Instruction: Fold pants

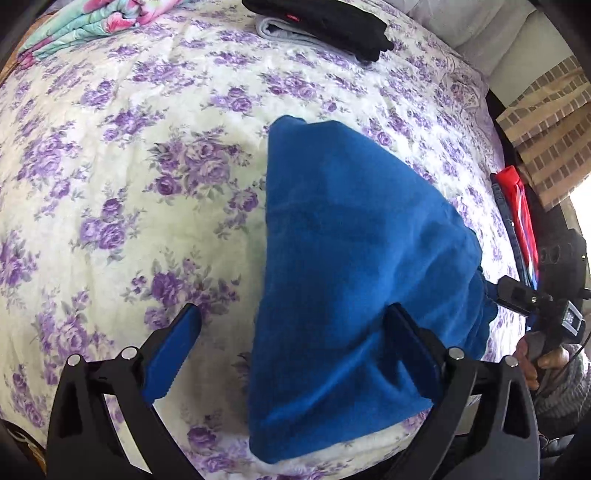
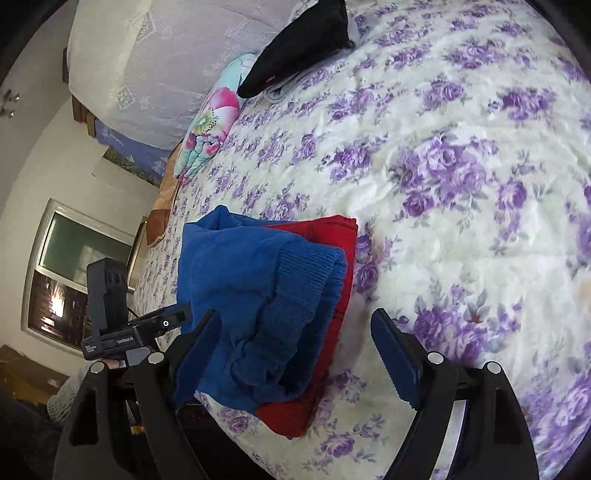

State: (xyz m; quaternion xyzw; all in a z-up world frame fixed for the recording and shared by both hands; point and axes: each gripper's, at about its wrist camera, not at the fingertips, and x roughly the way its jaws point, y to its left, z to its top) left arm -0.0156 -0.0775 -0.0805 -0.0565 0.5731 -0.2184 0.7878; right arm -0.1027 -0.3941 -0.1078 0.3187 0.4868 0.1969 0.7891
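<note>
Left wrist view: the left gripper (image 1: 291, 354) is released, jaws spread — the folded blue pants (image 1: 354, 266) lie on the floral bed (image 1: 110, 166) between them. Right wrist view: the right gripper (image 2: 291, 354) is likewise released — pants (image 2: 251, 295) rest atop a red garment (image 2: 332, 258).

A bedspread (image 1: 129, 155) printed with purple roses covers the bed. At its far edge lie a folded floral quilt (image 1: 92, 22) and a black garment (image 1: 332, 22) atop grey folded cloth (image 1: 280, 31). A window (image 2: 70, 273) shows in the wall.
</note>
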